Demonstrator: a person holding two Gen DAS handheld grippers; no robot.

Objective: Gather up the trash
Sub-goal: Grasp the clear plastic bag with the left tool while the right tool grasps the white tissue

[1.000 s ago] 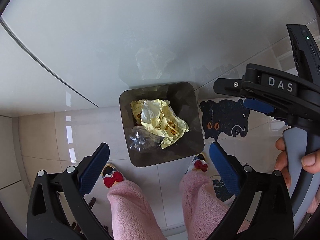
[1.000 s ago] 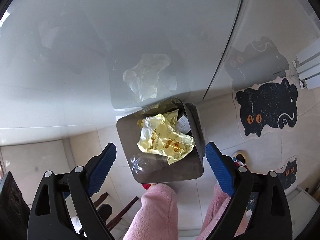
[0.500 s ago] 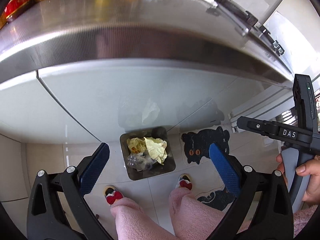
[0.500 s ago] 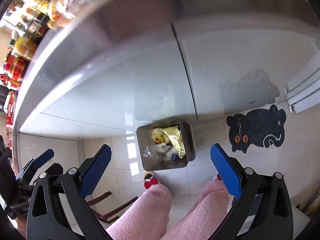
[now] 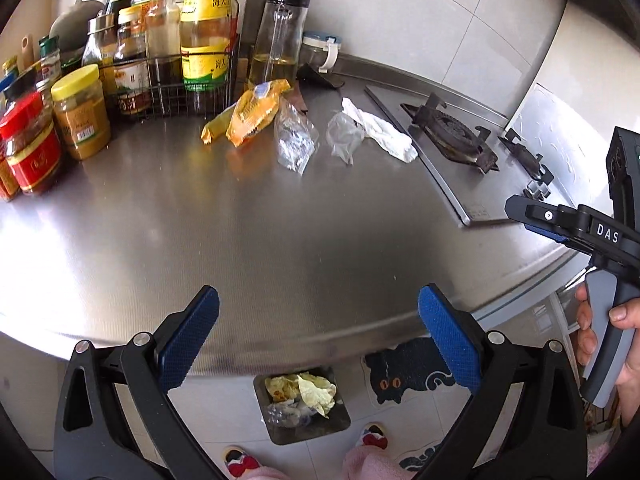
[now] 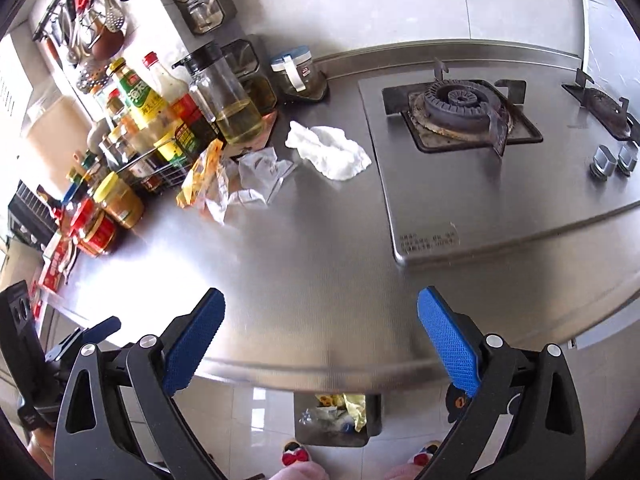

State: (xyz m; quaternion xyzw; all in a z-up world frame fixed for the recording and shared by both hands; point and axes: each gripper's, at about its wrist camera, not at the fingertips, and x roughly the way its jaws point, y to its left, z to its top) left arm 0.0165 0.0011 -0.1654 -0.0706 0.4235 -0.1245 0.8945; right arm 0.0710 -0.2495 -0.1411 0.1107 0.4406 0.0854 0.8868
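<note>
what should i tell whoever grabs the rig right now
Left gripper and right gripper: both open, empty, hovering above the counter's front edge.
Done: yellow wrapper and clear plastic already lie in the trash bin on the floor below.
Left on the counter, near the bottles: orange snack wrapper, two clear plastic bags, and white crumpled tissue beside the stove.
</note>
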